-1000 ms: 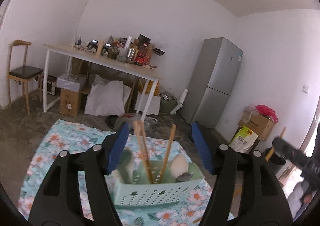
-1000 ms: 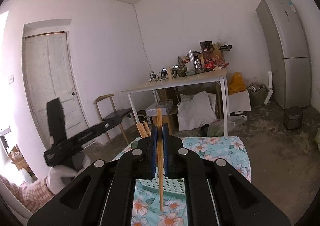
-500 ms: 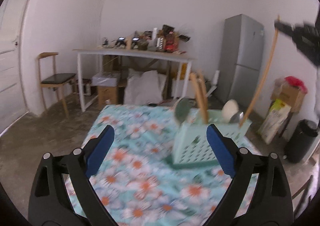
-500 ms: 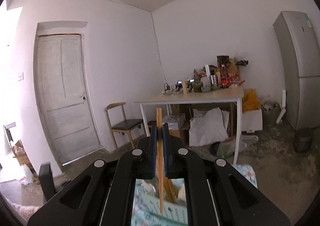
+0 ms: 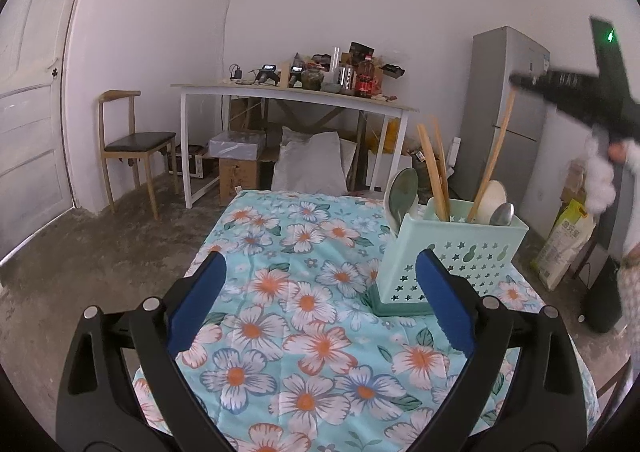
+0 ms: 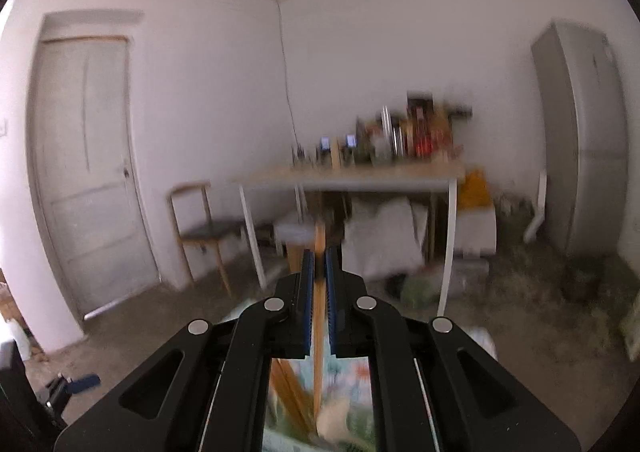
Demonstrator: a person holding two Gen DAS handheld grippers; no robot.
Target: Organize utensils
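1. The left tongs (image 5: 320,312), which a second ago straddled the pale green perforated plastic utensil basket (image 5: 452,252), are now drawn back from it and spread wide; nothing lies between the blue pads (image 5: 196,300), and the basket stands just beyond the right-hand pad.
2. The right tongs (image 6: 319,292) are pressed together on a long light wooden chopstick (image 6: 318,332), as they were a second ago; they have been carried over the basket, and the stick's lower end is now seen inside the rear compartment, beside a cream-coloured spoon (image 5: 494,202) and a steel spoon (image 5: 502,214).
3. The placing of this chopstick is judged to be nearly complete: only the release remains.
4. In the basket, a bundle of wooden chopsticks (image 5: 434,172) leans in another compartment, and a grey-green ceramic spoon (image 5: 402,192) stands at the left corner.
5. No loose utensil is seen on the surface (image 5: 304,292) in front of the basket, so little sorting appears to remain.
6. The surface is covered by a turquoise cloth printed with white and orange flowers.
7. Behind the basket a white-legged table (image 5: 296,100) crowded with bottles is seen; left of it stands a wooden chair (image 5: 132,140), right of the basket a grey refrigerator (image 5: 504,112), and at the far left a white door (image 5: 28,112).
8. The right wrist view is blurred by motion.
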